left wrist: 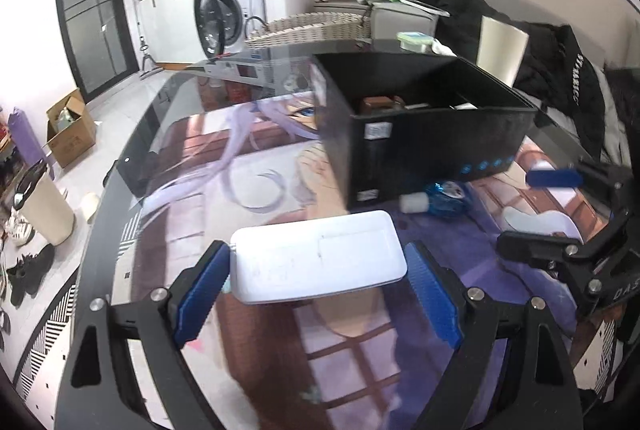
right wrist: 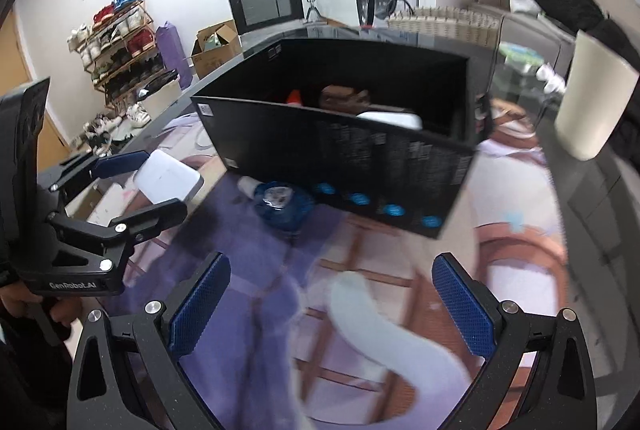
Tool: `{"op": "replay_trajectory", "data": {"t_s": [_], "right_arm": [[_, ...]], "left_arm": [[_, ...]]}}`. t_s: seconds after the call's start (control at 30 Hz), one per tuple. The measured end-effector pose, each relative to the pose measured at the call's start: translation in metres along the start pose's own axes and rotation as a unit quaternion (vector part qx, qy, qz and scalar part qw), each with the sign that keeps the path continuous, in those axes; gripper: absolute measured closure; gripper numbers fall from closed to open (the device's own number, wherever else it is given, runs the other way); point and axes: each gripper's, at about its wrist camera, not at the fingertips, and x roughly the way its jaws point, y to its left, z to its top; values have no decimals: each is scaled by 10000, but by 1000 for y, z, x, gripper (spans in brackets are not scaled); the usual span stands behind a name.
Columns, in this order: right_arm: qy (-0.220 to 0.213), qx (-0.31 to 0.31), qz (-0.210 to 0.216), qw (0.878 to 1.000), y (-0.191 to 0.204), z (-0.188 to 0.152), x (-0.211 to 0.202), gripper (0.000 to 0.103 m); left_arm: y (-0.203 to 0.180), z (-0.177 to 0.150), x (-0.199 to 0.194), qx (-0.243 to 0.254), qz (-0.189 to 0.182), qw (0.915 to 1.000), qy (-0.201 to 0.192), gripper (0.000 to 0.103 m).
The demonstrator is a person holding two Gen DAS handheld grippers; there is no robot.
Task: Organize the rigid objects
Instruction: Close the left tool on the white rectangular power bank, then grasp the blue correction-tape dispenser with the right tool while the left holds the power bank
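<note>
White case between your left claw's pads, long axis crosswise.

Your left gripper [left wrist: 316, 290] is released, pads either side of the white case [left wrist: 318, 256], touching at one end at most; it lies flat, long axis running from pad to pad, so you would clamp end to end. The black box [left wrist: 424, 125] sits beyond it, ahead and right. Your right gripper [right wrist: 332, 306] is released too, nothing between its pads, the blue bottle [right wrist: 280, 203] ahead-left of it against the box.

"GenRobot.AI" in white on left hand-held gripper [right wrist: 150, 185] body, partial "DAS…" on right hand-held gripper [left wrist: 556, 207] body, "…AMIC" vert. on black jacket [left wrist: 568, 69], labels on black box [right wrist: 360, 165] too small/blurred to read
</note>
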Motion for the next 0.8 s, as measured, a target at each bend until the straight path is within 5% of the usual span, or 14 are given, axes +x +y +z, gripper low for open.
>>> {"op": "replay_trajectory", "data": {"t_s": [0.8], "right_arm": [[-163, 839, -1088, 9904, 55, 24, 44, 4]], "left_arm": [[63, -17, -19, -1035, 110, 9937, -414, 15]]}}
